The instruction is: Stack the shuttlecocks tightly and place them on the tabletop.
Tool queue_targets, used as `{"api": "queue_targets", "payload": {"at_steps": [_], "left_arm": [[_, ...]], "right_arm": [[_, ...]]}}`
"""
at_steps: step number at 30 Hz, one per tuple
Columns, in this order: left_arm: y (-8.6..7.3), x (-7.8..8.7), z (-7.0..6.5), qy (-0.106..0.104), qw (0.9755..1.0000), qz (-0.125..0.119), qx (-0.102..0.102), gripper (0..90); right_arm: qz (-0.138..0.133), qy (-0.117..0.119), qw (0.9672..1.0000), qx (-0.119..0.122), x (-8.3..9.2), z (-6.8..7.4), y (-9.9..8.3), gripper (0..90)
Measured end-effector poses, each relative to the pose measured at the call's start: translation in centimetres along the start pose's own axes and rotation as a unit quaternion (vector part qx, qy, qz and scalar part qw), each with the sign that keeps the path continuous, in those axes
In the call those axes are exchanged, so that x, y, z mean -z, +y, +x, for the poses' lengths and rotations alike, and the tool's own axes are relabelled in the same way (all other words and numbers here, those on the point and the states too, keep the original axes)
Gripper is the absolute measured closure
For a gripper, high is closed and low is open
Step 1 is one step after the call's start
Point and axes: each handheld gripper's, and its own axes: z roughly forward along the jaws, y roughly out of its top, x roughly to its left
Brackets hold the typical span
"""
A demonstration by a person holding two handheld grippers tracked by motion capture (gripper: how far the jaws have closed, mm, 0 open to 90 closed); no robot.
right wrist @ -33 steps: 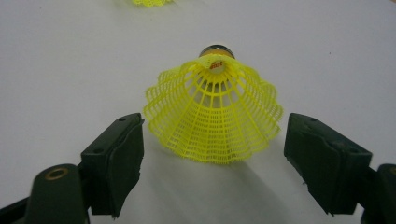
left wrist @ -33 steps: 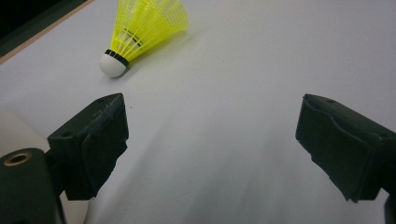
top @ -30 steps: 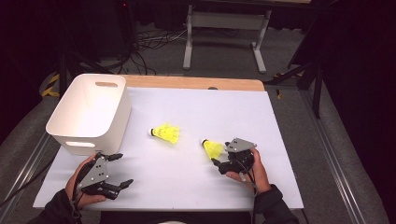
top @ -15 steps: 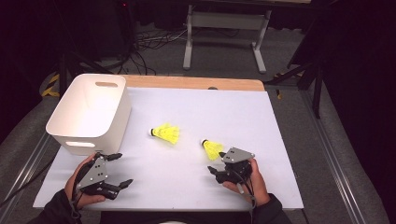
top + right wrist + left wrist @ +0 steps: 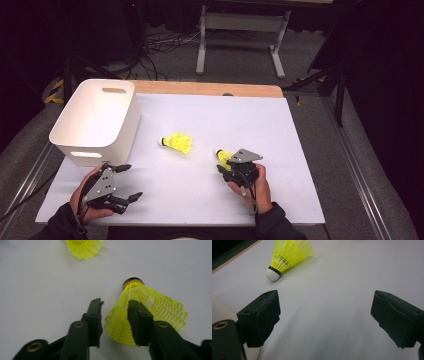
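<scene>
My right gripper (image 5: 113, 315) jaws have just been closing on the near shuttlecock's (image 5: 147, 307) skirt edge, one jaw inside it; left gripper (image 5: 325, 315) is idling wide open on the tabletop (image 5: 300, 130).

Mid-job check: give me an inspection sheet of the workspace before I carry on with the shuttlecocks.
Surface: white table sheet, flat, with a wooden strip along the far edge.
Job's things: near shuttlecock lying at the right tongs; far shuttlecock lying mid-table; white bin at the left, looks empty.
Clutter: nothing seen.
Grippers: left tongs open wide, nothing between them. Right tongs have just been closing on the near shuttlecock's skirt; one jaw lies against the mesh, the other looks a gap short.
Cables: loose cables on the floor beyond the table.
Surroundings: metal stand behind the table, dark floor.
</scene>
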Motion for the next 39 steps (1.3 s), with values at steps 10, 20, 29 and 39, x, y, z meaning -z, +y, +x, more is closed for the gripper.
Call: {"api": "queue_targets", "payload": {"at_steps": [10, 20, 29, 39], "left_arm": [[0.0, 0.1, 0.1, 0.001, 1.0000, 0.000, -0.001, 9.9], [0.0, 0.2, 0.2, 0.004, 1.0000, -0.004, 0.000, 10.0], [0.0, 0.2, 0.2, 0.002, 1.0000, -0.006, 0.001, 10.0], [0.0, 0.2, 0.2, 0.000, 1.0000, -0.006, 0.001, 10.0]], "right_arm": [[-0.009, -0.011, 0.9999, 0.004, 0.1, -0.5, 0.0, 89.8], [-0.044, -0.004, 0.9987, 0.027, 0.7, -0.7, 1.0, 90.0], [-0.055, 0.029, 0.9964, 0.057, -0.7, -0.2, 2.7, 90.0], [-0.054, 0.068, 0.9931, 0.080, -2.9, 0.8, 4.0, 89.9]]}}
